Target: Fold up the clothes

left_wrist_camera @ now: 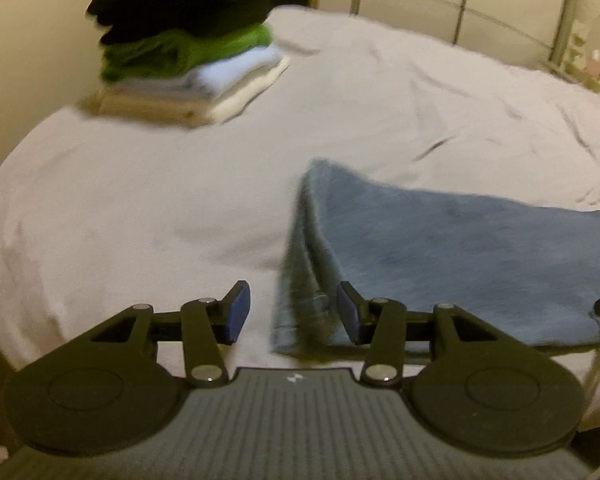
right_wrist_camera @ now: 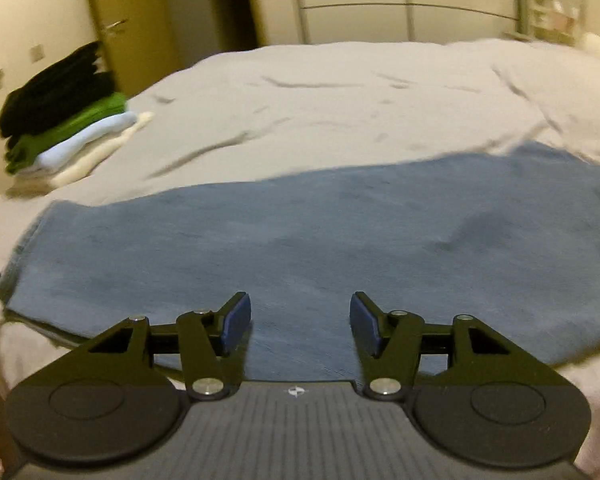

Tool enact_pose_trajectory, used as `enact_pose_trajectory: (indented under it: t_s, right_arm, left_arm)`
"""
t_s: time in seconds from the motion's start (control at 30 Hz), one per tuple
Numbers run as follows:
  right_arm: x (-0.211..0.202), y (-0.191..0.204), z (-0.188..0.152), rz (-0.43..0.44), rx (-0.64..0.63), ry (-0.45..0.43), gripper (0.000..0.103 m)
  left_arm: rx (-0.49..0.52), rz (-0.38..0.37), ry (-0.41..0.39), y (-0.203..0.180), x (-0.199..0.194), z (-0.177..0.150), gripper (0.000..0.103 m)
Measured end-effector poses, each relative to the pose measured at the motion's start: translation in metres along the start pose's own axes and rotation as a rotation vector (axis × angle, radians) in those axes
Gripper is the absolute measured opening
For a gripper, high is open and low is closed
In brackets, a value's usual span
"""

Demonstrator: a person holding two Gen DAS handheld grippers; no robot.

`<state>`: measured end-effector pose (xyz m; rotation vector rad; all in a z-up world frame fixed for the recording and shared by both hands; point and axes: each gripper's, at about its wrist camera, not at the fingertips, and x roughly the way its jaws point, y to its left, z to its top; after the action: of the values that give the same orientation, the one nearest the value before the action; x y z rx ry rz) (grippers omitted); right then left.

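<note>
Folding of the blue garment (right_wrist_camera: 300, 232) at the bed's (right_wrist_camera: 340, 92) near edge is midway; I see both grippers, left (left_wrist_camera: 292, 312) and right (right_wrist_camera: 300, 322), apart and empty, so next I grasp its left edge.

Motion-blurred clothes stack (left_wrist_camera: 188, 60); blue garment (left_wrist_camera: 480, 260) cut off at right edge.
</note>
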<state>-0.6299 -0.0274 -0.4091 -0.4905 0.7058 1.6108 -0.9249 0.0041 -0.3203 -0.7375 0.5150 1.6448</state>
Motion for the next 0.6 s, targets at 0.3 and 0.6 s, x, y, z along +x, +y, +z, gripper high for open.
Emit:
enact_pose_trajectory:
  t_s: [0.3,0.6]
  right_arm:
    - [-0.028,-0.004,-0.019,0.001,-0.127,-0.046,0.066]
    - [-0.038,-0.043,-0.028,-0.050,-0.082,-0.037,0.073]
  left_arm:
    - [0.106,0.021,-0.017,-0.057,0.002,-0.013,0.056]
    - [0.050,0.135,0.041,-0.078,0.002,-0.040,0.052]
